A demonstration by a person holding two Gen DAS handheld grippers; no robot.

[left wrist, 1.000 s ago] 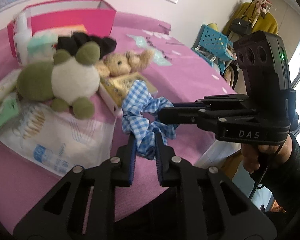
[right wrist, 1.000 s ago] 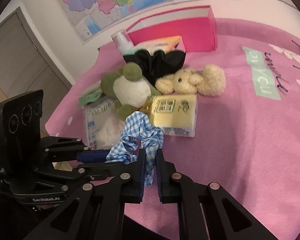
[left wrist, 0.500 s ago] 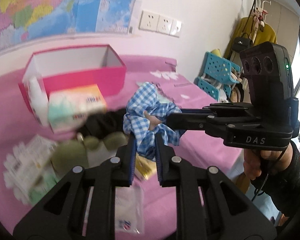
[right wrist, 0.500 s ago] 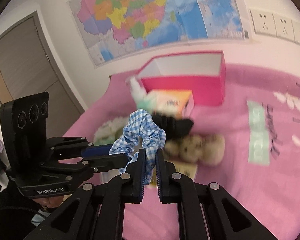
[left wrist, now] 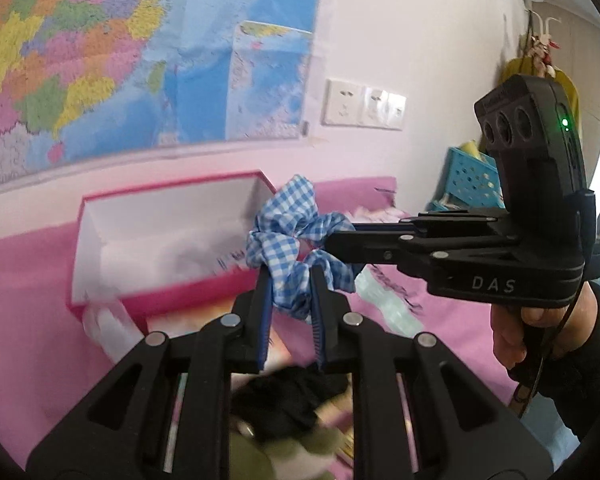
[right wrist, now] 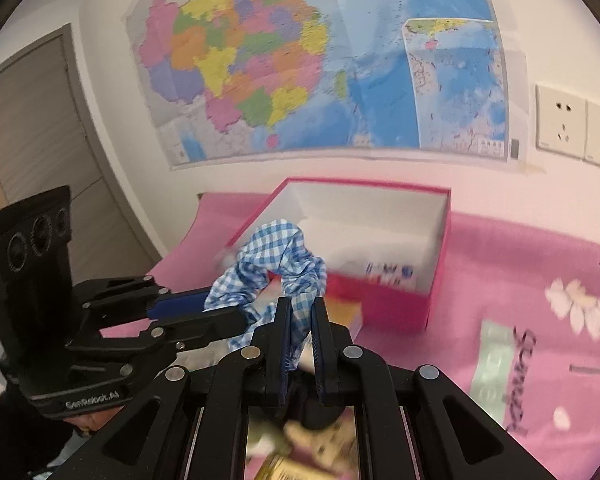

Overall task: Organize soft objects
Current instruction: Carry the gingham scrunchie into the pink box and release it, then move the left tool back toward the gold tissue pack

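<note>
A bedroom at home, by the look of it: pink bedspread (right wrist: 540, 264), a big wall map (right wrist: 308, 60), wall sockets (right wrist: 564, 124), soft toys (left wrist: 260, 456) below, and clothes on a rack (left wrist: 540, 64) by the window.

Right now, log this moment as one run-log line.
left gripper: shut on blue gingham scrunchie | right gripper: shut on same scrunchie | scrunchie: held in air before open pink box
</note>
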